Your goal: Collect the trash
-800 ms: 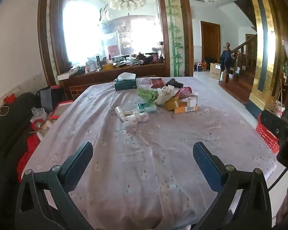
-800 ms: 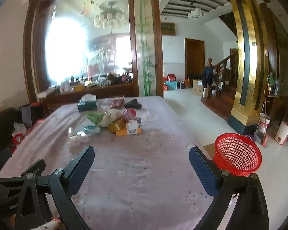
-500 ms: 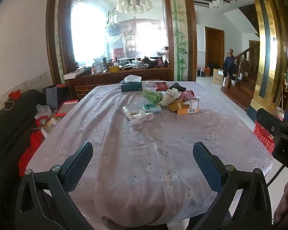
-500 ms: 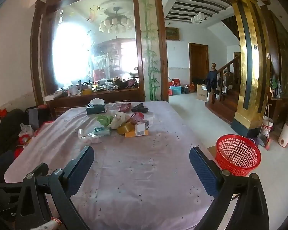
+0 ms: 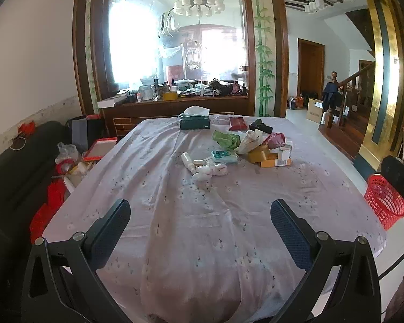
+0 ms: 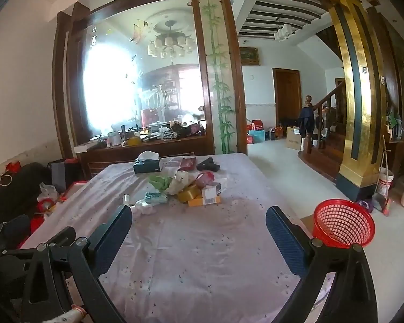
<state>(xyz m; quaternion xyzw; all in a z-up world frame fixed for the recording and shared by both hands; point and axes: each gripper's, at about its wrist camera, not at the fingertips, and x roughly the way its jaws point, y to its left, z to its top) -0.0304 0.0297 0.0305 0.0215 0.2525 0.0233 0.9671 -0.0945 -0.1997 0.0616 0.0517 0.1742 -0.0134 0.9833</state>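
Both the left gripper (image 5: pixel 200 227) and right gripper (image 6: pixel 199 232) gape empty; the red basket (image 5: pixel 385 202) sits half-hidden at right edge; the trash pile (image 6: pixel 185 188) mid-frame blurs together.

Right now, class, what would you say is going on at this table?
A person holds two open tools, the left tool and right tool, over the near end of a cloth-covered table, gripping nothing. The trash pile sits untouched at the far end. A red basket waits on the floor beside the table.
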